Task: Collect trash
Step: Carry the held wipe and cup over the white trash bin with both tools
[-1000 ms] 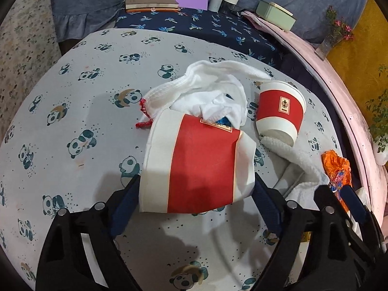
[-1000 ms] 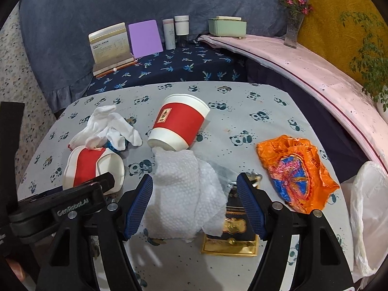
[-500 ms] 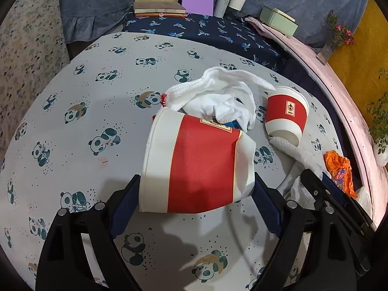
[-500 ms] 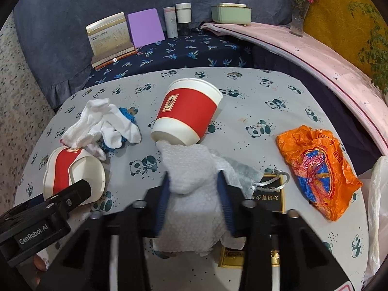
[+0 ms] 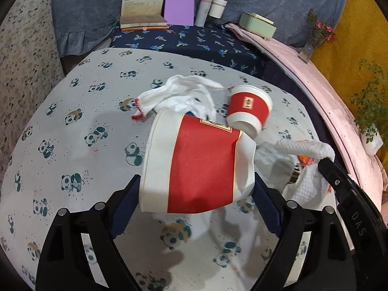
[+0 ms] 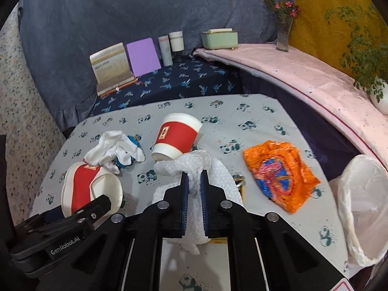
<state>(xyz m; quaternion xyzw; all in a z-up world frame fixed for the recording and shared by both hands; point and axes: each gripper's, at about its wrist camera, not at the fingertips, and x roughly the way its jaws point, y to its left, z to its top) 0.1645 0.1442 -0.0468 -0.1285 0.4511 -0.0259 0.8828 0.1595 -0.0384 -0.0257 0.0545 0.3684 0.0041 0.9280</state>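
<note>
Panda-print table (image 6: 262, 111) littered. White bag (image 6: 363, 208) at table's right edge. Flattened red cup (image 5: 194, 167) clamped between wide-set left gripper (image 5: 194, 194), just off the table. Paper towel (image 6: 194, 184) pinched in right gripper (image 6: 194, 186), jaws just closed narrow. Risk: crumpled towel slipping from thin pinch; dangling tail snagging upright-ish red cup (image 6: 177, 138) beside it.

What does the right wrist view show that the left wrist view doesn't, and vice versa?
Right wrist only: the white bag at the table's right edge, and the orange wrapper in full. Its own right gripper has just been closing and pinches the paper towel.

Left wrist only: the left gripper gripping the squashed cup across its sides, seen close up.

Both: the squashed cup, the paper towel, the second cup lying on its side, the white cloth.
</note>
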